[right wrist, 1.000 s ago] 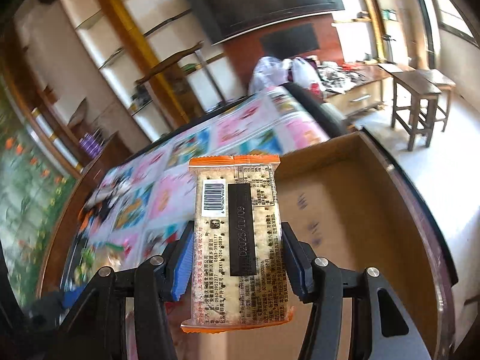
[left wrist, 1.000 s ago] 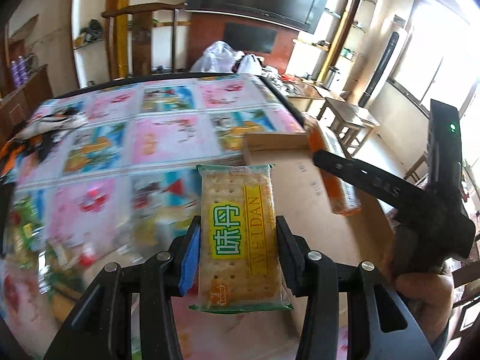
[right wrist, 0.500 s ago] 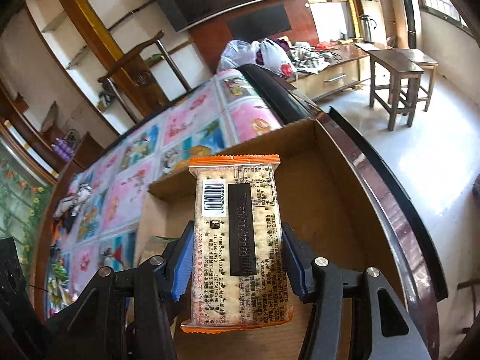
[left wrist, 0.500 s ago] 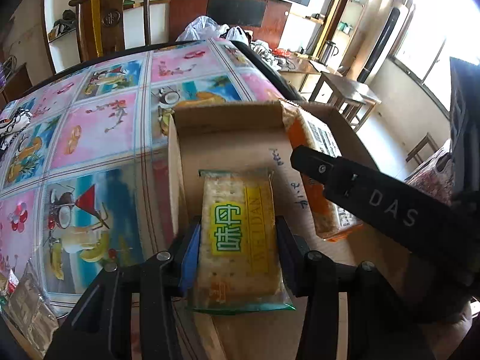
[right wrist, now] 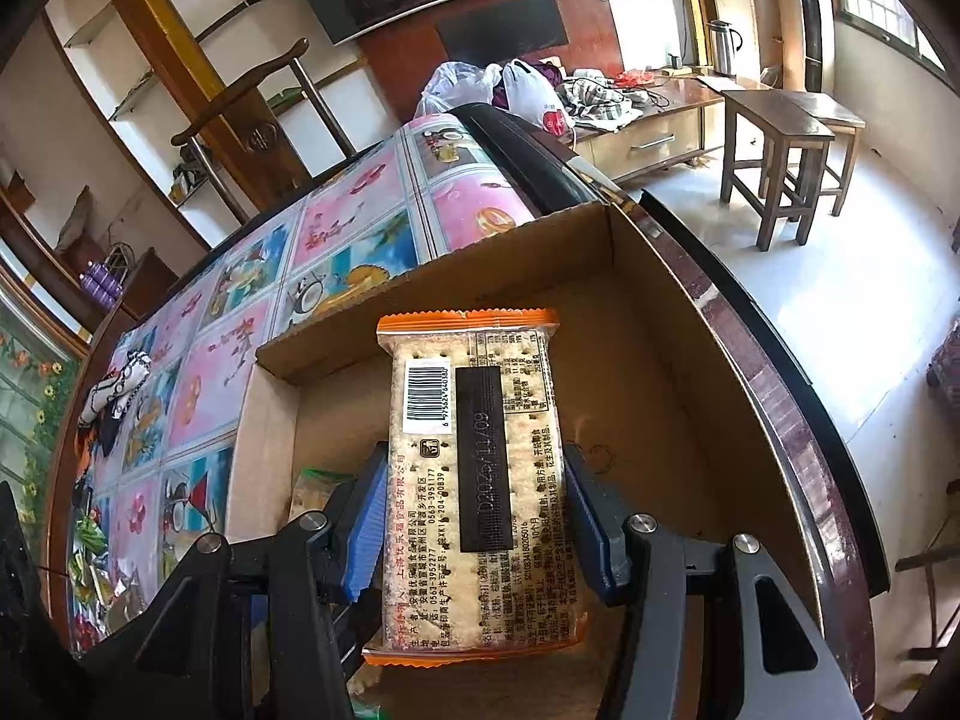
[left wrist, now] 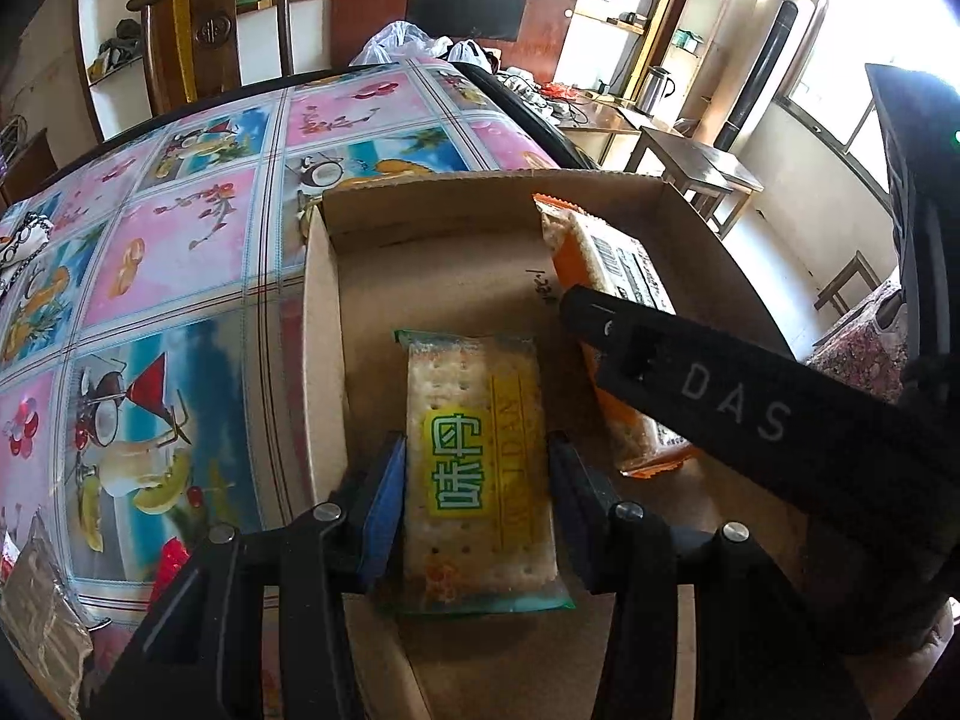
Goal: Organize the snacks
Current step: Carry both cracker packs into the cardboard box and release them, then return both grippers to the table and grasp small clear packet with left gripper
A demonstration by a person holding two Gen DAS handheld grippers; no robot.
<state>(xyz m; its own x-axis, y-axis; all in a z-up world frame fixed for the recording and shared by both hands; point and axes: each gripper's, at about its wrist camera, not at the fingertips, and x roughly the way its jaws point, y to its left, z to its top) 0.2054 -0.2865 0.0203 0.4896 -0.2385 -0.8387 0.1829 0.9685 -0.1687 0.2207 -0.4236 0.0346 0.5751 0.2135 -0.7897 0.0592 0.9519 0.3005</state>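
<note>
My left gripper [left wrist: 477, 468] is shut on a green-edged cracker packet [left wrist: 477, 468] and holds it low inside the open cardboard box [left wrist: 324, 324], near its left wall. My right gripper [right wrist: 474, 504] is shut on an orange-edged cracker packet [right wrist: 474, 468], barcode side up, over the box [right wrist: 660, 312]. In the left wrist view the orange packet [left wrist: 606, 276] sits right of the green one, gripped by the black right gripper [left wrist: 720, 396]. A bit of the green packet [right wrist: 312, 489] shows at lower left in the right wrist view.
The box stands at the right edge of a table with a colourful picture cloth [left wrist: 180, 240]. Loose snack wrappers [left wrist: 36, 612] lie at the table's near left. A wooden chair [left wrist: 210, 30] stands behind the table; stools [right wrist: 780, 150] stand on the floor to the right.
Both grippers have moved forward and down into the cardboard box with their packets still held. The left one came from over the table cloth to inside the box's left wall.
</note>
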